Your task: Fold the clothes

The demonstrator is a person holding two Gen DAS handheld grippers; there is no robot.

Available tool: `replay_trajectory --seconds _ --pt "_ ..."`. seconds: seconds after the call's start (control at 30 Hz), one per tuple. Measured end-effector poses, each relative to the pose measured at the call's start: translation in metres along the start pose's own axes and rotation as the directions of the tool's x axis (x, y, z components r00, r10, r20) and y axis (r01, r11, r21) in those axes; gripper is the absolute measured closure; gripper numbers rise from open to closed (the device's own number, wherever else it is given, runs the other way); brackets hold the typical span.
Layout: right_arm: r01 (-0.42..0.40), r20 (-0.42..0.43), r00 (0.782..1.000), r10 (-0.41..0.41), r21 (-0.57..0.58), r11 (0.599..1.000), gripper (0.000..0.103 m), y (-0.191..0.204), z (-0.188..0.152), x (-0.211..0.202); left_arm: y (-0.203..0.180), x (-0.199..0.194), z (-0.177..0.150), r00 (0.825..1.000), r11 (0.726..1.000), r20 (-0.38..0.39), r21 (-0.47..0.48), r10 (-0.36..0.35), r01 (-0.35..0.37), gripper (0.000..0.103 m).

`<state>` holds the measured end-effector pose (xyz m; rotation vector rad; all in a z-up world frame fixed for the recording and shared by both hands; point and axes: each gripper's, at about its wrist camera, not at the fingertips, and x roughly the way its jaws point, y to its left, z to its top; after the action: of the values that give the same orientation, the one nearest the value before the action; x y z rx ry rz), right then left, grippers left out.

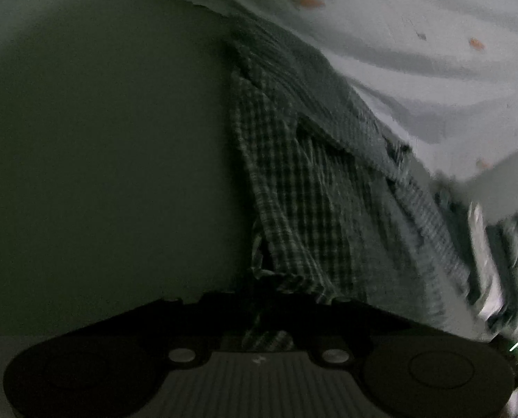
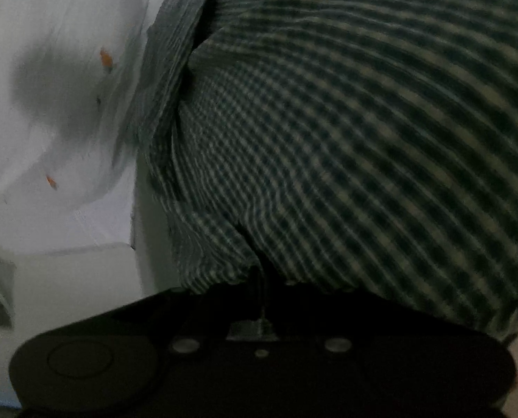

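A dark green and white checked garment (image 1: 311, 191) runs as a rumpled strip from the upper middle of the left wrist view down to my left gripper (image 1: 264, 299). The dark jaws are shut on its near edge, and a bit of checked cloth shows behind them. In the right wrist view the same checked garment (image 2: 346, 139) fills most of the picture, close and bulging. My right gripper (image 2: 260, 289) is shut on a fold of its lower edge. Both views are dim and partly blurred.
A plain grey-green surface (image 1: 102, 139) lies left of the garment. A white cloth with small orange marks (image 1: 415, 52) lies wrinkled beyond it, and the same white cloth (image 2: 67, 87) shows beside the right gripper. A pale flat edge (image 2: 77, 271) sits at lower left.
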<state>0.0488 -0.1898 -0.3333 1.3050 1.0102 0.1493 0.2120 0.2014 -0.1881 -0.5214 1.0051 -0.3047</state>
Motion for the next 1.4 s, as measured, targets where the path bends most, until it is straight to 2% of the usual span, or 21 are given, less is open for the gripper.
replay_trajectory --seconds 0.07,0.17,0.3,0.43,0.53,0.8,1.0,1.1,1.27,1.4 --pt "-0.058 0.013 0.998 0.057 0.076 0.995 0.102 -0.009 0.001 -0.005 0.008 -0.010 -0.003 0.999 0.993 0.008 -0.110 -0.041 0.042 0.103" --pt "-0.131 0.032 0.991 0.128 0.153 0.980 0.102 -0.018 0.002 -0.013 0.020 -0.027 -0.009 0.995 0.956 0.030 -0.275 -0.097 0.102 0.103" --pt "-0.166 0.036 0.986 0.162 0.176 0.970 0.102 -0.023 0.003 -0.022 0.025 -0.043 -0.024 0.996 0.941 0.043 -0.326 -0.084 0.094 0.103" --pt "-0.154 0.025 0.988 0.152 0.178 0.972 0.102 -0.026 0.000 -0.026 0.031 -0.051 -0.045 0.998 0.927 0.030 -0.370 -0.062 0.068 0.103" --pt "-0.152 0.023 0.988 0.151 0.189 0.970 0.102 -0.030 -0.004 -0.031 0.030 -0.057 -0.057 0.997 0.917 0.028 -0.392 -0.069 0.075 0.103" --pt "-0.154 0.042 0.988 0.149 0.233 0.960 0.102 -0.034 0.000 -0.032 0.028 -0.065 -0.085 0.997 0.909 0.000 -0.410 -0.077 0.071 0.103" --pt "-0.120 0.034 0.993 0.115 0.225 0.967 0.101 -0.039 -0.001 -0.032 0.023 -0.064 -0.097 0.988 0.942 -0.123 -0.333 -0.095 0.049 0.103" --pt "-0.102 0.029 0.995 0.098 0.220 0.970 0.101 -0.039 -0.002 -0.034 0.016 -0.077 -0.089 0.981 0.953 -0.102 -0.273 -0.164 0.131 0.103" --pt "-0.100 0.045 0.995 0.092 0.231 0.968 0.100 -0.042 -0.005 -0.038 0.012 -0.084 -0.068 0.981 0.943 0.054 -0.270 -0.188 0.195 0.101" --pt "-0.096 0.059 0.995 0.084 0.236 0.967 0.092 -0.043 -0.005 -0.043 0.000 -0.063 -0.058 0.984 0.965 0.054 -0.194 -0.167 0.175 0.082"
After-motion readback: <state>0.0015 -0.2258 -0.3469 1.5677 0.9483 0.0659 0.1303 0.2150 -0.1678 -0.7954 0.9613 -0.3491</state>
